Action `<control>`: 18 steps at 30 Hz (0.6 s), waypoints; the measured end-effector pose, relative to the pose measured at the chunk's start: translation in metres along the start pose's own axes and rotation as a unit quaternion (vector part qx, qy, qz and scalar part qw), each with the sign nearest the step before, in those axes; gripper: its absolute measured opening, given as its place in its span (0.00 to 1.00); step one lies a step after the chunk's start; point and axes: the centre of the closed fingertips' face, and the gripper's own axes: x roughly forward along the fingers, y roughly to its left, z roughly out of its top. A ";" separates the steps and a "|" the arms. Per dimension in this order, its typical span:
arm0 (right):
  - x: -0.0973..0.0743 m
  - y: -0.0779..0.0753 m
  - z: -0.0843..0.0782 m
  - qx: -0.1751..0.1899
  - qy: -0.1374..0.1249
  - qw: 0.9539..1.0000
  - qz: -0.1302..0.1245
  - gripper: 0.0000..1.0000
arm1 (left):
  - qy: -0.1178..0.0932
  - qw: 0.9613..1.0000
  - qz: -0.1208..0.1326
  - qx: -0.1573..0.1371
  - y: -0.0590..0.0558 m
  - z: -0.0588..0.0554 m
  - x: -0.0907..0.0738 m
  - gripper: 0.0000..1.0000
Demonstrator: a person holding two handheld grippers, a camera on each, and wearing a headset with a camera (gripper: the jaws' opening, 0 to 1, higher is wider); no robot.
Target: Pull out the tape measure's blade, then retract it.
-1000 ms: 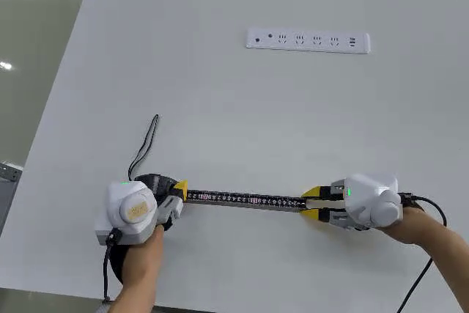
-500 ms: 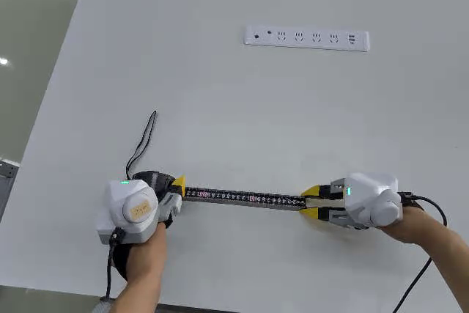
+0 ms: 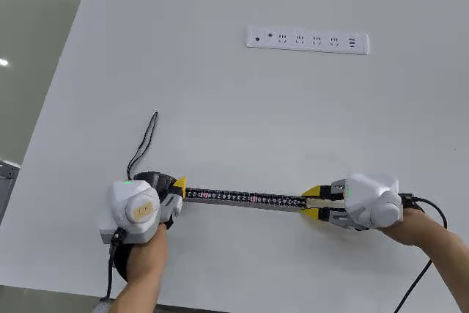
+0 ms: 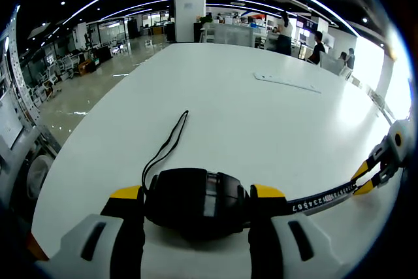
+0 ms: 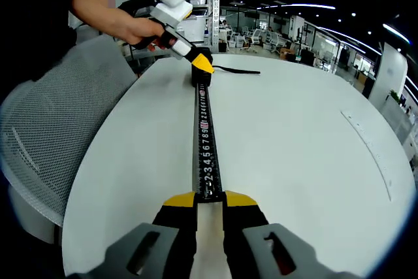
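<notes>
A black tape measure case [image 4: 196, 199] lies near the front edge of the white table, and my left gripper [image 4: 197, 193] is shut on it; in the head view the case [image 3: 152, 179] shows just behind that gripper [image 3: 176, 190]. Its dark blade [image 3: 242, 198] with white numerals runs right across the table to my right gripper [image 3: 314, 202], which is shut on the blade's tip. From the right gripper view the blade [image 5: 207, 142] stretches straight away from the right gripper [image 5: 209, 198] toward the case [image 5: 203, 78]. A black wrist strap [image 3: 143, 146] trails from the case.
A white power strip [image 3: 308, 39] lies at the far middle of the table. The table's left edge [image 3: 57, 82] drops to a glossy floor. A grey mesh chair [image 5: 46, 135] stands beside the table in the right gripper view. A black cable [image 3: 429, 251] trails from the right gripper.
The blade's pulled-out length looks about the same. Both grippers keep their hold; the small shifts of the picture come from the head camera.
</notes>
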 end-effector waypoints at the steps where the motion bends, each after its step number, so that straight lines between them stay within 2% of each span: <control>1: 0.000 0.000 0.001 0.000 -0.001 1.000 0.000 0.13 | 0.002 1.000 -0.001 0.001 0.000 0.000 0.000 0.62; 18: 0.005 -0.001 0.011 -0.008 -0.002 1.000 0.004 0.13 | 0.005 1.000 -0.009 0.005 0.001 0.000 0.001 0.62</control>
